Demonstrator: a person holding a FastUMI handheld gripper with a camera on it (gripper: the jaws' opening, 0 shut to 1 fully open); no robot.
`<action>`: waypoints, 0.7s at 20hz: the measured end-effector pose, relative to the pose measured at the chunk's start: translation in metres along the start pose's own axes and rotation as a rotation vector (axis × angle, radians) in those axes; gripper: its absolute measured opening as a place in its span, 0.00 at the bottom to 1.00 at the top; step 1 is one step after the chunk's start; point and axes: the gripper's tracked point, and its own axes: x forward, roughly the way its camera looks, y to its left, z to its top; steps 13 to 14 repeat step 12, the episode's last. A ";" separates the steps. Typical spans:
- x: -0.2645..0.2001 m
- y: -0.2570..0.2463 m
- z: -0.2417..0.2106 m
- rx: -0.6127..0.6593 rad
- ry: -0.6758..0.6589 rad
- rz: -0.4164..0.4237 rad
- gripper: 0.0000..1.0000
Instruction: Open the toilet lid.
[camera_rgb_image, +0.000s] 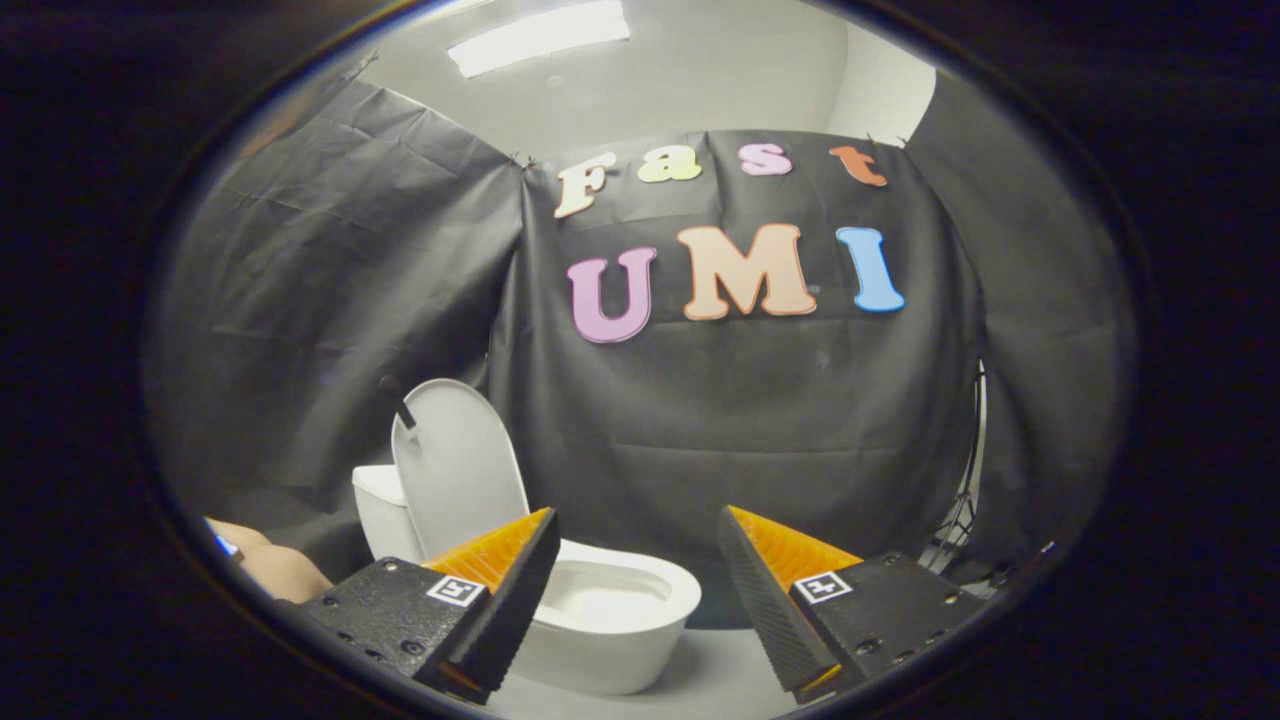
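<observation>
Plainly, the gripper (637, 560) at the frame's bottom gapes wide, holding and touching nothing; the white oval plastic toilet lid (455, 465) stands raised over the white ceramic bowl (610, 625), lower left.

The left finger (500, 590) covers the near left part of the toilet bowl (620, 610) and the foot of the raised lid (455, 465). The tank (380, 510) sits half behind that lid. A person's hand (275, 568) is cut off at far left.

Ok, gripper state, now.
Gripper: open, holding nothing; toilet lies just beyond the fingers, its lid already upright.
</observation>
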 end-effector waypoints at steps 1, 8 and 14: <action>0.000 0.000 -0.003 0.000 0.013 0.001 0.96; -0.003 0.019 -0.024 -0.021 0.069 0.055 0.97; 0.002 0.031 -0.029 -0.036 0.073 0.082 0.97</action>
